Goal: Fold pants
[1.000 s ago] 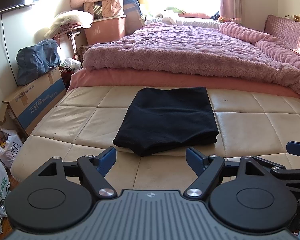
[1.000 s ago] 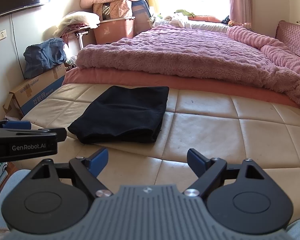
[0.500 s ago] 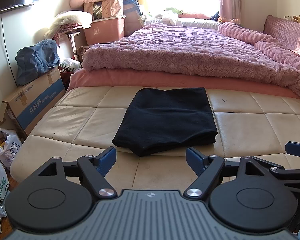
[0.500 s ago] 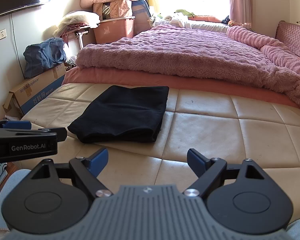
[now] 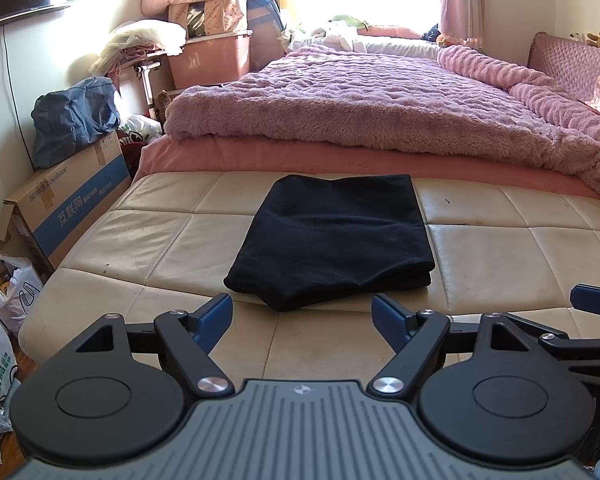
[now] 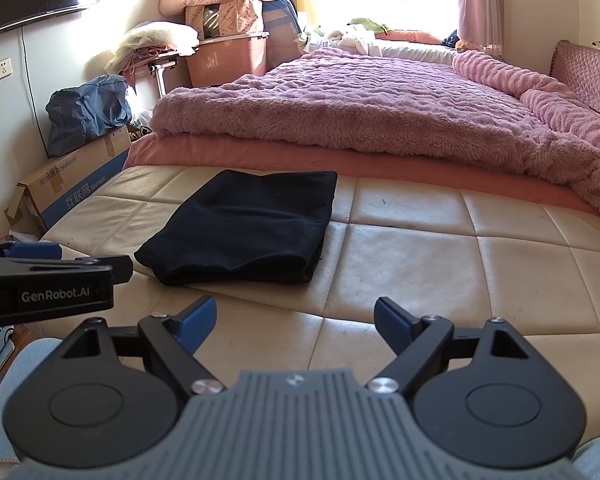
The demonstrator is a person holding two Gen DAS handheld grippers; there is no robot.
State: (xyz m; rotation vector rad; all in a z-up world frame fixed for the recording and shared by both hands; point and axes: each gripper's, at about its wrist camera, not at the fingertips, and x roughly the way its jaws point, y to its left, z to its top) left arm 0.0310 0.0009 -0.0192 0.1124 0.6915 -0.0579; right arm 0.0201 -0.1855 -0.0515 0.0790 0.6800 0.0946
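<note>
Black pants point(image 5: 332, 240) lie folded into a flat rectangle on the cream quilted bench point(image 5: 152, 240), with their thick folded edge toward me. My left gripper point(image 5: 302, 314) is open and empty, just short of that near edge. In the right wrist view the same pants point(image 6: 244, 226) lie ahead and to the left. My right gripper point(image 6: 295, 318) is open, holds nothing, and hovers over bare cushion point(image 6: 420, 272). The left gripper's body point(image 6: 48, 288) shows at that view's left edge.
Behind the bench is a bed with a pink fuzzy blanket point(image 5: 380, 108). On the left stand a cardboard box point(image 5: 68, 208), a blue bag point(image 5: 72, 116), plastic bags point(image 5: 0, 332) on the floor and a pink bin point(image 5: 212, 58) under stacked pillows.
Almost nothing has moved. Both grippers stay open and hold roughly the same pose; the pants lie as before.
</note>
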